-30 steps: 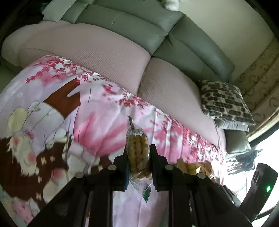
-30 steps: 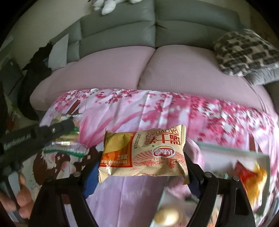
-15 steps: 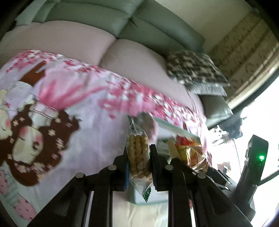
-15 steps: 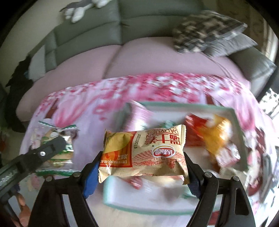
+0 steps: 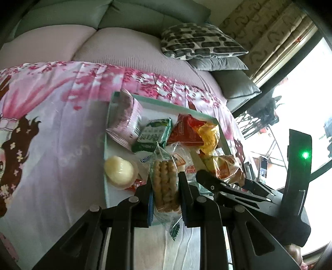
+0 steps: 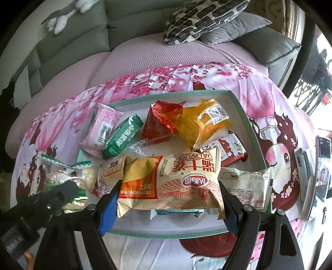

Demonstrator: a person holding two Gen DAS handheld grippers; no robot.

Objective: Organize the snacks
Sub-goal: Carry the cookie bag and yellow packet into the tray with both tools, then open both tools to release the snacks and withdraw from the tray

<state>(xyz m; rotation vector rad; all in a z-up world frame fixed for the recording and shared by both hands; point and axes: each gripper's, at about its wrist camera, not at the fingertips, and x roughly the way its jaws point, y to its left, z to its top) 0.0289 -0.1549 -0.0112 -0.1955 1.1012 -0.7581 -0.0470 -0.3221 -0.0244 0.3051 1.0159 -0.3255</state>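
The tray (image 6: 244, 116), a shallow white box with a pale green rim, lies on the pink cartoon-print blanket (image 6: 269, 99) spread over the sofa seat, and everything here sits in relation to it. The left gripper (image 5: 165, 193) has its jaws pressed nearly together on a clear biscuit packet (image 5: 166, 187), held upright over the tray's near edge, towards its left corner as the left wrist camera sees it. The right gripper (image 6: 169, 202) pinches a wide beige bread packet (image 6: 170, 182) by its two short ends, jaws spread far apart by its width, above the near half of the tray. Inside the tray, a pink carton (image 6: 101, 128) leans at the left wall with a green wafer packet (image 6: 122, 137) just beside it; a red packet (image 6: 161, 122) and a yellow bag (image 6: 205, 122) fill the far middle, and a white wrapper (image 6: 247, 187) lies against the right wall. A round pale jelly cup (image 5: 120, 171) sits at the left rim. Bare tray floor shows along the far wall and in a strip along the near wall below the bread packet. Outside the tray, the blanket to the left is open; to the right a phone (image 6: 322, 166) lies near the blanket's edge. Beyond the far rim, a patterned cushion (image 6: 199, 18) rests on the sofa, well apart.
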